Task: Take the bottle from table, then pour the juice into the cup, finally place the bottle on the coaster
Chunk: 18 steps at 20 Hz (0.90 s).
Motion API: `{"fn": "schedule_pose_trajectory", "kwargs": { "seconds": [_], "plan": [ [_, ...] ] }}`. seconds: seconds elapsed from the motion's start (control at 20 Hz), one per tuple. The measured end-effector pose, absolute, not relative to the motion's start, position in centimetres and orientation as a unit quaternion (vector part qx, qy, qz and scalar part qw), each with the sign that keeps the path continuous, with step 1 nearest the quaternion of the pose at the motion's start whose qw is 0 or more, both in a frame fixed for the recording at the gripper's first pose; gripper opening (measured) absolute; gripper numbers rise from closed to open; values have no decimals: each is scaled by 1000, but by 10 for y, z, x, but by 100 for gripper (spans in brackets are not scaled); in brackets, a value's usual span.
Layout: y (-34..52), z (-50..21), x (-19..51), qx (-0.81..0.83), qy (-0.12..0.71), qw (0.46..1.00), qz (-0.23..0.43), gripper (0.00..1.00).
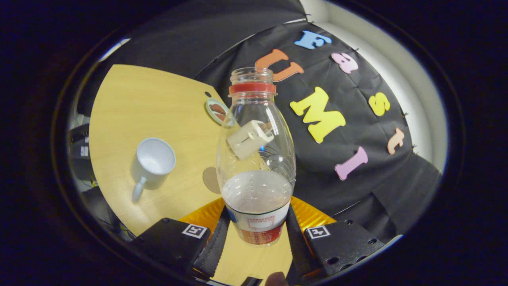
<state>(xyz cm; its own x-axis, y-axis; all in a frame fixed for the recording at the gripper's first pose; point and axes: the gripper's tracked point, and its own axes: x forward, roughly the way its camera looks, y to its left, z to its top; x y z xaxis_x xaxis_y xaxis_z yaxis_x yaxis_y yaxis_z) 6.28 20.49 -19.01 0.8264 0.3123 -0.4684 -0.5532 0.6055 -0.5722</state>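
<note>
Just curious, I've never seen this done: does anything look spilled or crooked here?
No spill on the table. The bottle, capless, sits upright in the closed gripper; the cup leans only from the tilted view.

one bottle [256, 159], one cup [154, 161], one coaster [217, 111].

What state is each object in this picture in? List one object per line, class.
Clear plastic bottle with a red neck ring: uncapped, partly filled with pale liquid, held between the fingers.
Hand-held gripper: shut on the bottle.
White handled cup: on the table, tilted in this view, looks empty.
Small round coaster: on the wooden table beyond the bottle, nothing on it.
</note>
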Motion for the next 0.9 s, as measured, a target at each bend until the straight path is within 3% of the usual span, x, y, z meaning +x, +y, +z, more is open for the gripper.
{"fn": "schedule_pose_trajectory", "kwargs": {
  "seconds": [0.3,0.6,0.9],
  "plan": [
    [193,-168,64,-221,148,933,241,76],
    [209,-150,81,-65,165,947,268,76],
    [217,-148,114,-19,161,952,259,76]
  ]
}}
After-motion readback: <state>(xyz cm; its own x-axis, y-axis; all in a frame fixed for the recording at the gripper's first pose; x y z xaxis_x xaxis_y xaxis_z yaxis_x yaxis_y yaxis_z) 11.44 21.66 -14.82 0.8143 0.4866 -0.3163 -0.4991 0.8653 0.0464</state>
